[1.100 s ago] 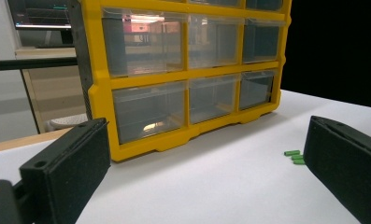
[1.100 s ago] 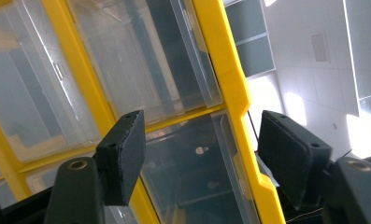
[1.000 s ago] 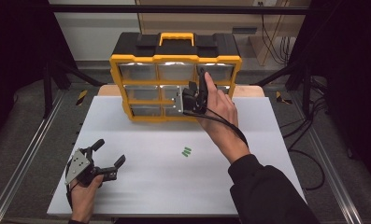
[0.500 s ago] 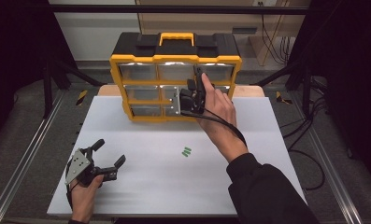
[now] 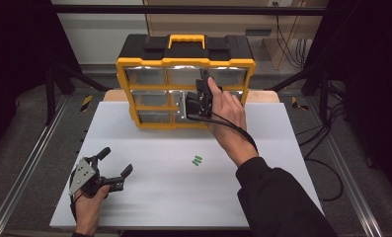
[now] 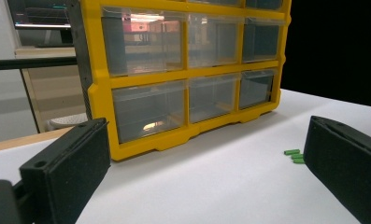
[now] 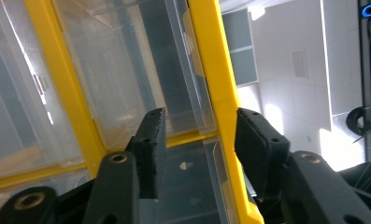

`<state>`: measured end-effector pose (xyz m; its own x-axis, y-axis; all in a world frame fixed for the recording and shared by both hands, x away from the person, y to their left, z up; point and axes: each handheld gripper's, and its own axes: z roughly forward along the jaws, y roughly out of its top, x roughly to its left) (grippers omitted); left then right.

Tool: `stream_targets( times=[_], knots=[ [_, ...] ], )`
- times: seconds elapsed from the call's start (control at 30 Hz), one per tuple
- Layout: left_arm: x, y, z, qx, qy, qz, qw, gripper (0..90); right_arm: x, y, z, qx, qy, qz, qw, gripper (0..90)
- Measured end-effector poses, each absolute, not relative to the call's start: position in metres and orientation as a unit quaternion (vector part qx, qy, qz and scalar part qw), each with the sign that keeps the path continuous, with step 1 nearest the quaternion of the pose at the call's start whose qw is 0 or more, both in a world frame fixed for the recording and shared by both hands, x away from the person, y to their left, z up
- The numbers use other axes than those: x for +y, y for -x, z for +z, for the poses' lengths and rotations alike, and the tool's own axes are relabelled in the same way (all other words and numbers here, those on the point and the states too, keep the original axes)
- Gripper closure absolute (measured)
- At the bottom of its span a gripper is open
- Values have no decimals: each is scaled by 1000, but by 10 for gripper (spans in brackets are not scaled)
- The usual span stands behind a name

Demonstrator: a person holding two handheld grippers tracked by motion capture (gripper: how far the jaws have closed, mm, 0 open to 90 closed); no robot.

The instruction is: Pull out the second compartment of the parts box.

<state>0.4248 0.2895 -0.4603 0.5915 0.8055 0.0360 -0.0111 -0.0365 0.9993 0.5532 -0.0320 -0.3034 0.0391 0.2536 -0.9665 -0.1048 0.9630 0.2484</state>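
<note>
A yellow and black drawer organizer with clear drawers stands at the back of the white table. My right gripper is held against its front, at the right end of the middle row. In the right gripper view its jaws have just been closing. A clear drawer's corner and the yellow frame post lie between them, with gaps still showing. My left gripper rests open near the table's front left corner, with nothing between its jaws. A few small green pieces lie mid-table.
The green pieces lie close to the left gripper's right jaw in its own view, well in front of the organizer. The white table top is framed by metal rails. Cables trail on the floor at the right.
The right hand has shifted only slightly at the organizer's front, with its jaws drawn a little closer together. The left hand and gripper have stayed put.
</note>
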Motion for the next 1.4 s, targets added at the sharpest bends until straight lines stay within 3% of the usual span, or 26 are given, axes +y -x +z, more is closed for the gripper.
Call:
stream_targets(
  times=[0.67,1.4],
  knots=[
    [290,-425,-461,310,-642,327,620,7,-28,-567,-306,675,-43,110,728,669],
    [290,-425,-460,309,-642,327,621,7,-27,-570,-306,675,-44,112,728,695]
  ],
)
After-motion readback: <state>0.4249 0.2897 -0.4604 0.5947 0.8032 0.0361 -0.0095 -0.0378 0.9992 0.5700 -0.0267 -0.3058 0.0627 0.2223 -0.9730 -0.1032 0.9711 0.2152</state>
